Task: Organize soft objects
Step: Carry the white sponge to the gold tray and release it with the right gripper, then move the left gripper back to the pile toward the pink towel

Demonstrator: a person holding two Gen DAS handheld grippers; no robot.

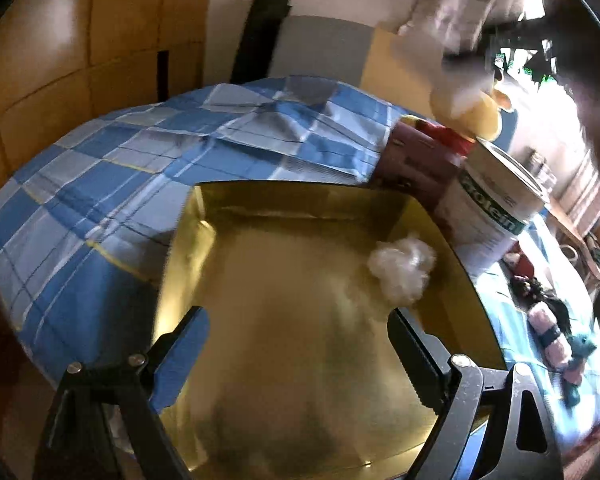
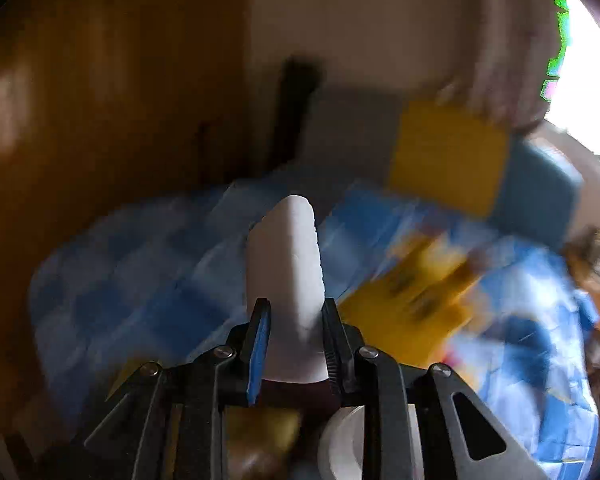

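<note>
A shiny gold tray lies on a blue checked cloth. A white tuft of stuffing sits in its far right corner. My left gripper is open and empty above the tray's near part. My right gripper is shut on a white foam piece that sticks up between its fingers; the view behind it is blurred. In the left wrist view a pale white and yellow soft thing shows blurred at the upper right.
A white tub marked "protein" and a maroon box stand right of the tray. A pink roll with a black band and a teal toy lie on the cloth at far right. Wooden panels stand behind.
</note>
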